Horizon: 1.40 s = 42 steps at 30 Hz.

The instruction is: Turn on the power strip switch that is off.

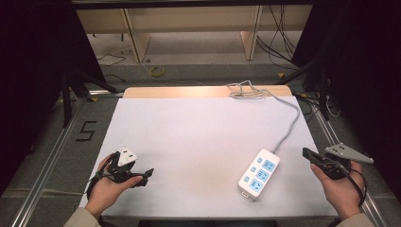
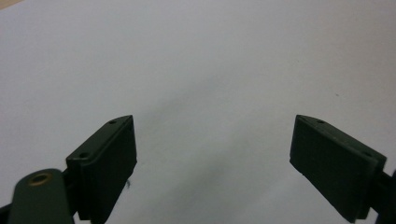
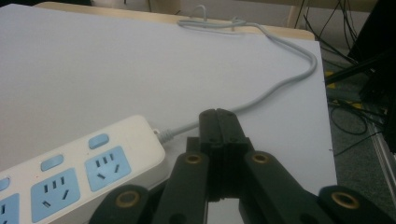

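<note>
A white plastic power strip with pale blue sockets and switches (image 1: 259, 173) lies flat on the bench (image 1: 198, 137), a white sheet over a light wooden top, at about four o'clock from the bench's middle in the high view. Its grey cable (image 1: 288, 127) leaves the strip's far end and runs toward one o'clock to a loose coil at the bench's far edge.

The right hand-held gripper (image 1: 306, 152) sits at three o'clock of the strip, near it but apart, held in the person's right hand (image 1: 338, 184). Its jaws are pressed together with nothing between them; in the right gripper view the strip (image 3: 79, 170) lies just beside them at nine o'clock.

The left hand-held gripper (image 1: 149, 174) rests at the bench's eight o'clock corner, well apart from the strip, in the left hand (image 1: 108, 187). Its jaws stand spread wide over bare white surface, holding nothing.
</note>
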{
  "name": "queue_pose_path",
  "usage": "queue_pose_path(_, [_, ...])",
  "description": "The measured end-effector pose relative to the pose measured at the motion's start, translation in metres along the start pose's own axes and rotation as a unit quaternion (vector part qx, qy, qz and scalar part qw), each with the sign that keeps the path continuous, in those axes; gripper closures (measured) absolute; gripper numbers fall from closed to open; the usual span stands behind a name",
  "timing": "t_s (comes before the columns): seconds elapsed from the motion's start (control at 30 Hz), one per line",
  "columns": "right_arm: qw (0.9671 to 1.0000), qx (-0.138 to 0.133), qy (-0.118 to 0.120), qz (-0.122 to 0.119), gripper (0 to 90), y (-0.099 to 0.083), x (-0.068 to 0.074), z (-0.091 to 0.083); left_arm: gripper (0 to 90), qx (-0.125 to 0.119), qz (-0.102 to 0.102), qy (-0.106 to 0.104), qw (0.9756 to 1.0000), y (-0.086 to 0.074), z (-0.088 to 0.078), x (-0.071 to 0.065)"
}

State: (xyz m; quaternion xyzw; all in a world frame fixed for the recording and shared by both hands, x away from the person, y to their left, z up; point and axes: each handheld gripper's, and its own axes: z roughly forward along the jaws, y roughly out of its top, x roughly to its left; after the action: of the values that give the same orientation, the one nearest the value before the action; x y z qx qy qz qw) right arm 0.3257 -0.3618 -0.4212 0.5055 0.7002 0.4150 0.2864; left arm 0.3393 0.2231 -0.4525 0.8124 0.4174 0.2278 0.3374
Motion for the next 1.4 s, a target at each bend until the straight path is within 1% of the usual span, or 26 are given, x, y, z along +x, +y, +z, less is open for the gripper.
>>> queue_pose_path(0.5, [1.0000, -0.002, 0.004, -0.009, 90.0, 0.006, 0.004, 0.000, 14.3, 0.000, 0.001, 0.001, 1.0000, 0.000, 0.000, 0.000])
queue_pose_path(0.97, [0.9997, 0.006, 0.013, -0.018, 90.0, 0.012, 0.010, 0.003, 14.3, 0.002, 0.002, 0.001, 1.0000, 0.000, 0.000, 0.000])
queue_pose_path(1.03, [0.9997, 0.007, 0.015, -0.017, 90.0, 0.013, 0.011, 0.004, 14.3, 0.000, 0.000, 0.002, 1.0000, 0.000, 0.001, 0.000])
queue_pose_path(1.27, [0.9996, 0.010, 0.019, -0.019, 90.0, 0.015, 0.013, 0.004, 14.3, 0.003, 0.003, 0.002, 1.0000, 0.000, 0.001, 0.000])
queue_pose_path(1.4, [0.9993, 0.013, 0.023, -0.026, 90.0, 0.017, 0.015, 0.005, 14.2, 0.002, 0.003, 0.002, 1.0000, 0.001, 0.001, 0.000])
